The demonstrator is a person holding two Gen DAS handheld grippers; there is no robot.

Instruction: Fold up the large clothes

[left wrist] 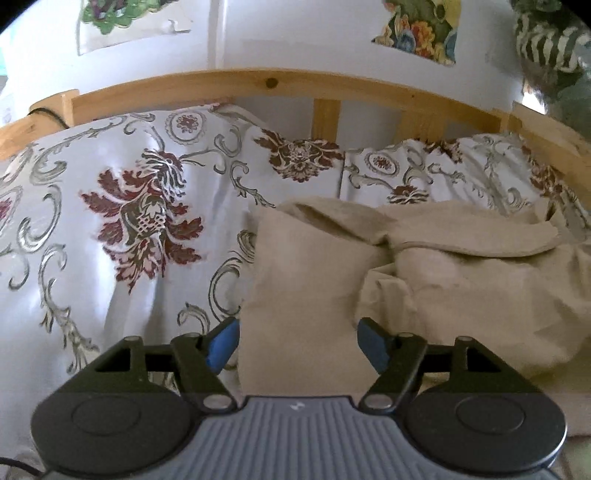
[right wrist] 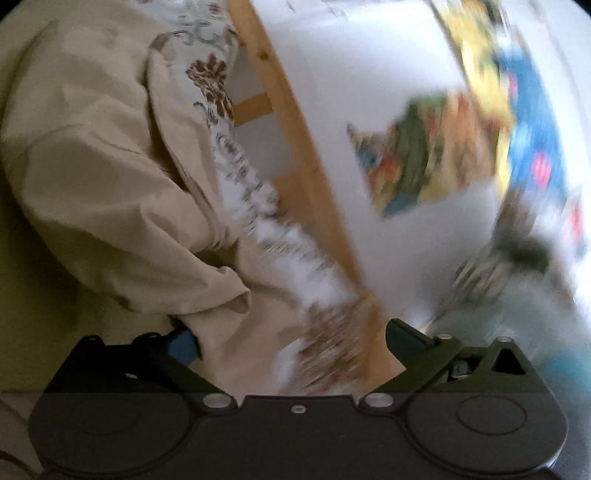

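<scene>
A large beige garment (left wrist: 424,280) lies crumpled on the bed in front of the pillows. My left gripper (left wrist: 297,345) is open, its blue-padded fingers (left wrist: 221,347) wide apart, and a flap of the beige cloth lies between them without being pinched. In the right wrist view the same garment (right wrist: 103,184) fills the left side. My right gripper (right wrist: 291,343) is open with its jaws wide; the cloth drapes over its left finger (right wrist: 183,345). The right view is tilted and blurred by motion.
Two white pillows with a red and grey floral print (left wrist: 122,206) lean on a wooden headboard (left wrist: 258,83). A white wall with colourful stickers (left wrist: 417,33) is behind. The headboard rail (right wrist: 295,147) runs close to my right gripper.
</scene>
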